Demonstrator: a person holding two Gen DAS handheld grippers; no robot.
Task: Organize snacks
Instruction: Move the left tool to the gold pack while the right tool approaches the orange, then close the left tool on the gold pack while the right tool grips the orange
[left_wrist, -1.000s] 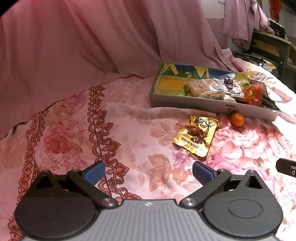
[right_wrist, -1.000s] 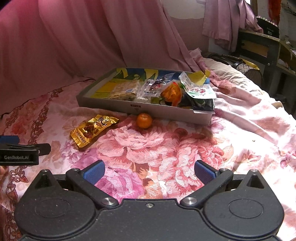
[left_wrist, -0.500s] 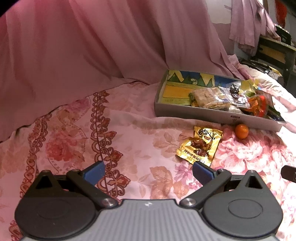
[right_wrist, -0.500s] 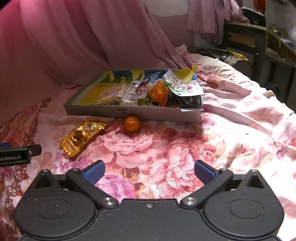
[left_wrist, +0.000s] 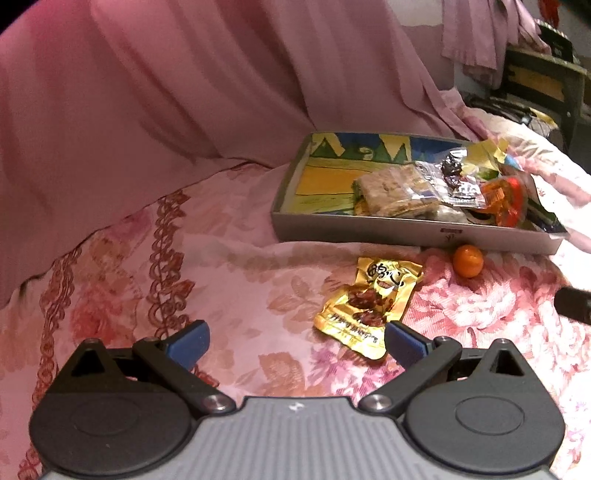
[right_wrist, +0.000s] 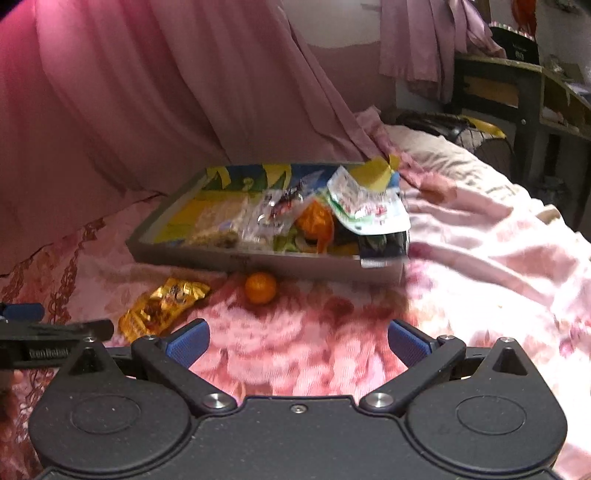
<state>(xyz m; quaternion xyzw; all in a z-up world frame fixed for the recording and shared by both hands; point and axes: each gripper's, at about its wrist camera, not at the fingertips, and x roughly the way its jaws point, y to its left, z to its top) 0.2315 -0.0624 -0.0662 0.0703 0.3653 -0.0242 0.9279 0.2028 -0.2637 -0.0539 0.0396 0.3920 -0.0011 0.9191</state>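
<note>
Left wrist view: left gripper (left_wrist: 295, 341) jaws apart, empty; gold packet (left_wrist: 367, 301) just ahead on bed (left_wrist: 240, 266).
Right gripper (right_wrist: 297, 339): jaws apart, empty.
Orange (right_wrist: 260, 287): touching tray (right_wrist: 317, 264) front wall.
Tray: packed w/ snacks.

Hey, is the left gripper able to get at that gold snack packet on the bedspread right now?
Probably yes. The left gripper is open and empty, and the gold packet lies flat on the bedspread just ahead of its right finger, with nothing between them. The orange sits clear of it.

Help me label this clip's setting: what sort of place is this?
Most likely a bedroom: the snack tray sits on a bed's floral bedspread, with pink drapes behind and a pillow beyond.
</note>
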